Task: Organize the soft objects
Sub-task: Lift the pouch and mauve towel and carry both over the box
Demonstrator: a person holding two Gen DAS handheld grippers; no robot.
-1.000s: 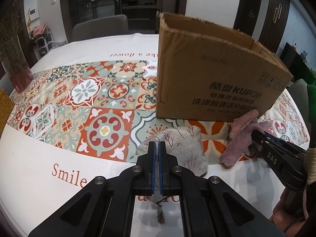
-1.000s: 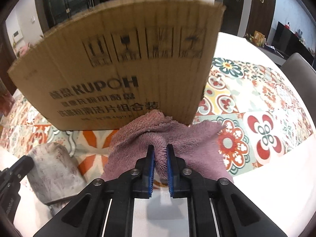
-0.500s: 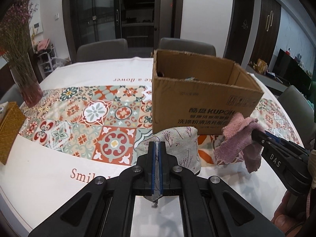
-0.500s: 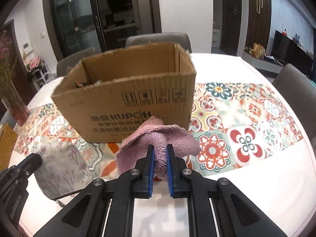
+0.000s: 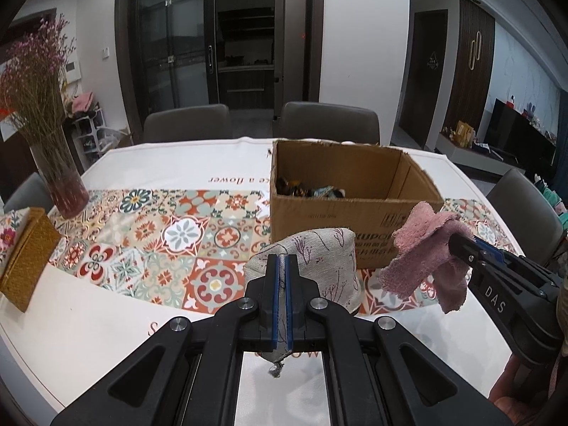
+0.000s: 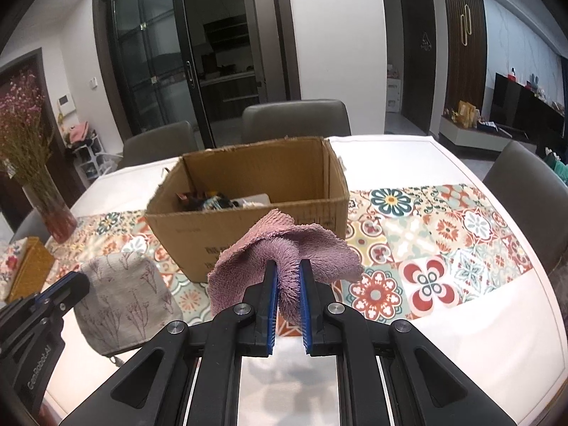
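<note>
My left gripper [image 5: 282, 259] is shut on a grey fabric pouch [image 5: 319, 262] printed with branches, which hangs above the table in front of the cardboard box [image 5: 319, 209]. To its right, my right gripper [image 5: 452, 239] holds a pink fluffy cloth [image 5: 419, 252] in the air. From the right wrist, the right gripper [image 6: 287, 266] is shut on the pink cloth [image 6: 280, 248], and the grey pouch [image 6: 120, 298] hangs at lower left from the left gripper [image 6: 76, 280]. The open box [image 6: 248, 220] stands just beyond, with several small items inside.
The table carries a white cloth [image 5: 106, 319] with a patterned tile runner. A vase of dried pink flowers [image 5: 53, 163] and a woven yellow box [image 5: 28, 259] stand at the left. Grey chairs [image 5: 326, 120] ring the far and right sides.
Both grippers rose with their loads, lifting the pouch and pink cloth off the table. The box's open top and contents have come into view.
</note>
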